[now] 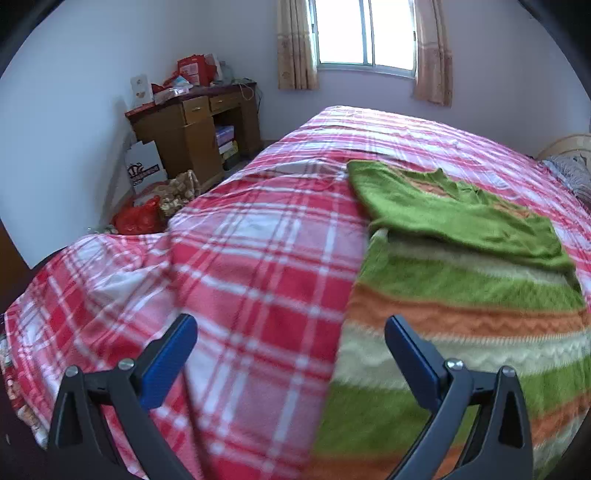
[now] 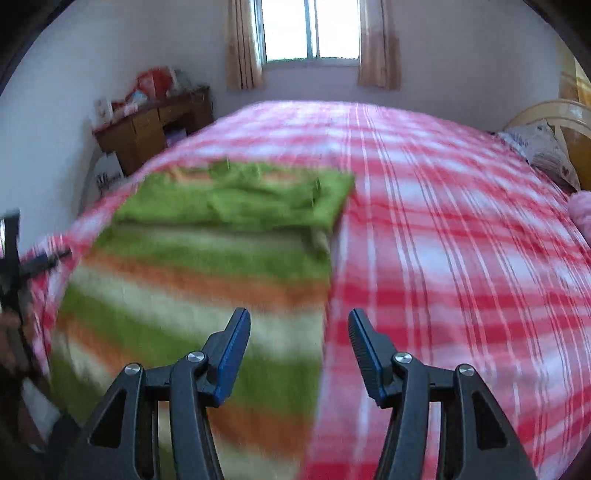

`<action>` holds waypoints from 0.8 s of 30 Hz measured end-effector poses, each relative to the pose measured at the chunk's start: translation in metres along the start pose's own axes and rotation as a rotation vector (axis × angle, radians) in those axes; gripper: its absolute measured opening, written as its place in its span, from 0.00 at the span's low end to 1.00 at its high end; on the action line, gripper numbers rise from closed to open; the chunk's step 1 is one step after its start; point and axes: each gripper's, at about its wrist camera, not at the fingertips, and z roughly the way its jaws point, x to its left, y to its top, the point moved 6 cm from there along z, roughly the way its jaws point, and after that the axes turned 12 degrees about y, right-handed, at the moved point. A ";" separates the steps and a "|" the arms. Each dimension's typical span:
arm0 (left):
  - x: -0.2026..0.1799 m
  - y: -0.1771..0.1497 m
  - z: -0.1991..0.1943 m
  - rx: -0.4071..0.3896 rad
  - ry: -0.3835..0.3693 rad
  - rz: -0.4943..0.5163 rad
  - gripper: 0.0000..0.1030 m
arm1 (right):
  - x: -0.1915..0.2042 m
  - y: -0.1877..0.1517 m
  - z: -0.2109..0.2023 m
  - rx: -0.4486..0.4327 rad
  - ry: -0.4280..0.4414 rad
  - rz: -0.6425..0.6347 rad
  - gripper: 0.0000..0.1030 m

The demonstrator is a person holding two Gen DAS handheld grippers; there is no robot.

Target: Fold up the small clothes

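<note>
A small green, orange and cream striped sweater [image 1: 461, 302] lies flat on the red plaid bedspread [image 1: 258, 258], with its upper green part folded over itself. It also shows in the right wrist view [image 2: 207, 273], blurred. My left gripper [image 1: 290, 332] is open and empty, above the sweater's left edge near the hem. My right gripper [image 2: 299, 328] is open and empty, above the sweater's right edge. The left gripper [image 2: 14, 258] shows dimly at the far left of the right wrist view.
A wooden desk [image 1: 192, 125] with clutter stands against the far left wall, with bags [image 1: 140, 218] and a box on the floor beside the bed. A window [image 1: 365, 33] with curtains is at the back. Pillows [image 2: 543, 151] and a headboard are at the right.
</note>
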 end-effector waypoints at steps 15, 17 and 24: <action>0.021 -0.026 -0.056 -0.096 -0.073 0.010 1.00 | 0.043 -0.132 -0.009 0.215 0.211 0.138 0.50; 0.026 -0.025 -0.061 -0.105 -0.077 0.001 1.00 | 0.048 -0.139 -0.008 0.231 0.219 0.142 0.45; 0.045 -0.025 -0.085 -0.180 -0.093 -0.029 1.00 | 0.049 -0.147 -0.001 0.250 0.240 0.188 0.40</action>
